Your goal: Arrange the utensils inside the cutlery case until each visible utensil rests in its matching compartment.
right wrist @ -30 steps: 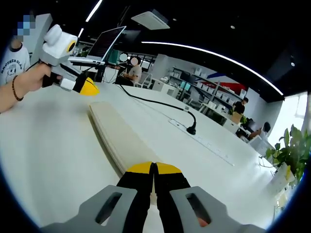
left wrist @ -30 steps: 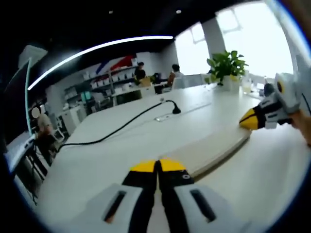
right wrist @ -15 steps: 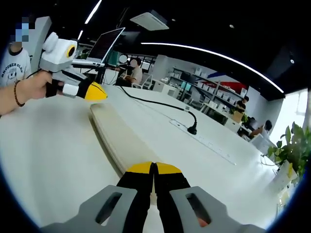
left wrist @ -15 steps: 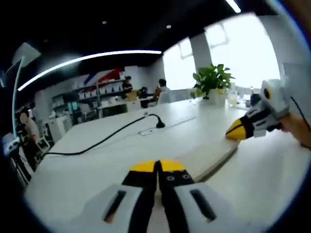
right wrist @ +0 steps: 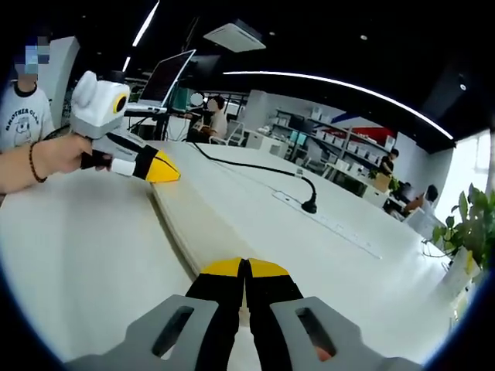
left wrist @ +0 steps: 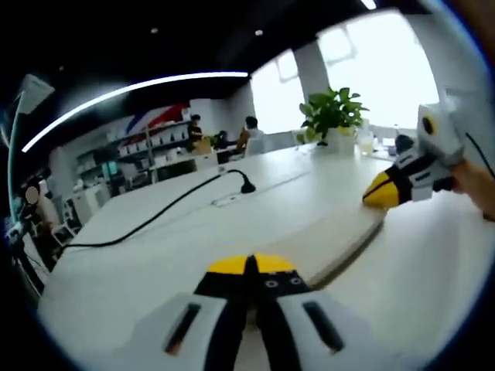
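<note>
Since a second ago the left gripper [right wrist: 164, 168] has come in from the far left of the right gripper view until its yellow tip sits at the far end of the cutlery case [right wrist: 203, 230], seemingly touching it or just above it, though the blur makes contact hard to confirm. The hand [right wrist: 58, 152] holding it is level, wrist bent slightly, a beaded bracelet [right wrist: 32, 161] around the wrist, the gripper body pointing down and inward along the table [right wrist: 85, 255].

In the left gripper view, that gripper's own jaws [left wrist: 249, 265] rise from the bottom, yellow tips pressed together with nothing between them. Ahead and to their right lies the cutlery case [left wrist: 334, 239], a flat pale slab with its lid on, running away toward the right gripper [left wrist: 377, 193], whose yellow tip hangs at the case's far end. Its jaws look closed there, with nothing in them. The hand [left wrist: 473, 185] behind it enters from the right edge.

In the right gripper view, the right gripper's [right wrist: 245, 268] jaws are likewise together and empty, right at the near end of the case, which stretches forward and left from them. No utensils can be seen; the case's inside is hidden.

A black cable [right wrist: 255, 168] runs across the table beyond the case to a plug [right wrist: 309, 205]. A potted plant [left wrist: 331, 116] stands far ahead and right of the left gripper.
</note>
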A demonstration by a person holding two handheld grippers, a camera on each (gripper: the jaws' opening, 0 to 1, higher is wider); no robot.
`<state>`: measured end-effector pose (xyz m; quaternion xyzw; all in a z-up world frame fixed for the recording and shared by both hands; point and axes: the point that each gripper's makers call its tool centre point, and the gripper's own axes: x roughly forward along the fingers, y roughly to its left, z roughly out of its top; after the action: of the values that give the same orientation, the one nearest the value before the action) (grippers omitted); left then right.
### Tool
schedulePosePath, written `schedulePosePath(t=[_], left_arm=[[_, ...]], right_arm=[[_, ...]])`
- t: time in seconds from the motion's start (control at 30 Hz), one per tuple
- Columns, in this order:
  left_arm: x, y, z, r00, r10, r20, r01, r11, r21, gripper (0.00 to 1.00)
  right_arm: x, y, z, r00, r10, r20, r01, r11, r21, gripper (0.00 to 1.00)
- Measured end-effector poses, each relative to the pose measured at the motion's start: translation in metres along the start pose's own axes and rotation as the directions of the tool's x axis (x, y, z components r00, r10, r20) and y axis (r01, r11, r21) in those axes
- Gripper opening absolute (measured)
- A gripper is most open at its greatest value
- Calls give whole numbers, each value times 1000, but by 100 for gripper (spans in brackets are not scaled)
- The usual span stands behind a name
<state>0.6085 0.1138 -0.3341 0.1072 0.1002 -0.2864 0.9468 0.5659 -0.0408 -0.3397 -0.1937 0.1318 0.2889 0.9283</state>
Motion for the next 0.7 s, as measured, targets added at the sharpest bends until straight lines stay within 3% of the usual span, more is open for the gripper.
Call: schedulePosePath(t=[0.1, 0.27, 0.33, 0.5, 0.57, 0.7], left_arm=[[3, 17, 1, 997, 73, -23, -71, 995, 77, 0], [10, 15, 1, 999, 47, -19, -46, 999, 14, 0], [10, 15, -3, 997, 60, -56, -63, 997, -47, 0], [10, 12, -1, 995, 77, -67, -75, 997, 25, 0], [11, 14, -2, 994, 90, -67, -86, 995, 56, 0], [11, 16, -1, 996, 76, -55, -75, 997, 21, 0]], right_arm=[[0, 0, 0, 1000, 8, 10, -8, 1000, 26, 0], [1, -2, 0, 999, 17, 35, -20, 996, 86, 0], [1, -2, 0, 999, 19, 42, -24, 994, 102, 0], [2, -2, 0, 999, 23, 45, -29, 990, 135, 0], [4, 0, 3, 997, 39, 63, -45, 994, 101, 0], [7, -3, 2, 999, 5, 48, -13, 985, 172, 0]])
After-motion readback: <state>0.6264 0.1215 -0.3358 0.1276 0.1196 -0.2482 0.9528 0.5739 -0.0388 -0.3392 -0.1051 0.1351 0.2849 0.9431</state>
